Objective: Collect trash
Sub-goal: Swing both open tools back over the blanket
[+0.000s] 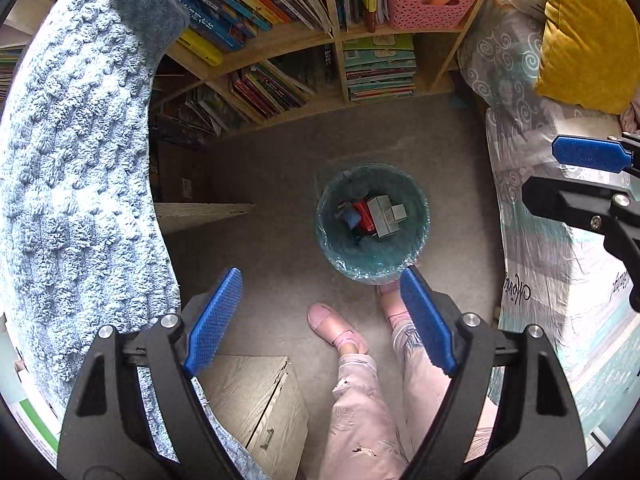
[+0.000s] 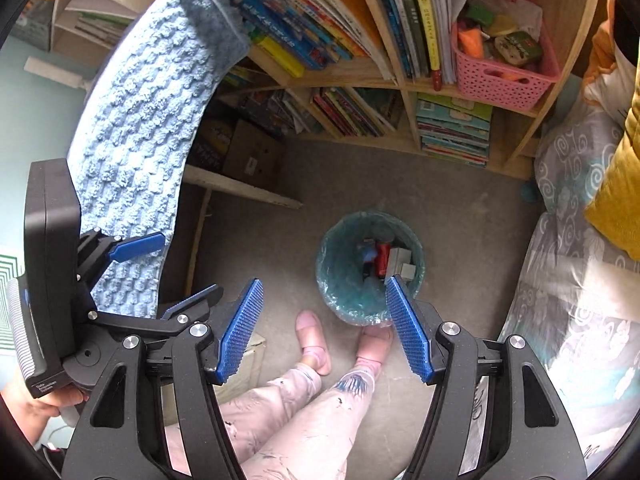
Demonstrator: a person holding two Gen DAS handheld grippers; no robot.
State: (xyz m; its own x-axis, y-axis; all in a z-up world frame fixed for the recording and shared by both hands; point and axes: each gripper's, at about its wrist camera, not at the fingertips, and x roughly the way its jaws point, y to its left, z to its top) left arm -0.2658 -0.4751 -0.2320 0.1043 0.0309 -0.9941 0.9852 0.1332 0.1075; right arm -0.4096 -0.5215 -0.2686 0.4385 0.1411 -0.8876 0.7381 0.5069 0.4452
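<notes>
A round teal trash bin (image 1: 416, 240) with a plastic liner stands on the grey floor, also seen in the right wrist view (image 2: 332, 280). Inside lie a red piece (image 1: 365, 213), grey boxes (image 1: 383, 214) and a blue scrap (image 1: 352, 218). My left gripper (image 1: 320, 316) is open and empty, held high above the floor just short of the bin. My right gripper (image 2: 323, 328) is open and empty, also above the bin's near rim. The right gripper shows at the right edge of the left wrist view (image 1: 580, 172); the left gripper shows at the left of the right wrist view (image 2: 160, 264).
A blue fluffy cloth (image 1: 80, 160) covers a surface on the left. A wooden bookshelf (image 1: 288, 44) full of books and a pink basket (image 1: 432, 4) stand behind. A bed with a yellow pillow (image 1: 588, 32) is right. The person's pink-socked feet (image 1: 332, 324) rest by the bin. A wooden drawer unit (image 1: 256, 400) sits below.
</notes>
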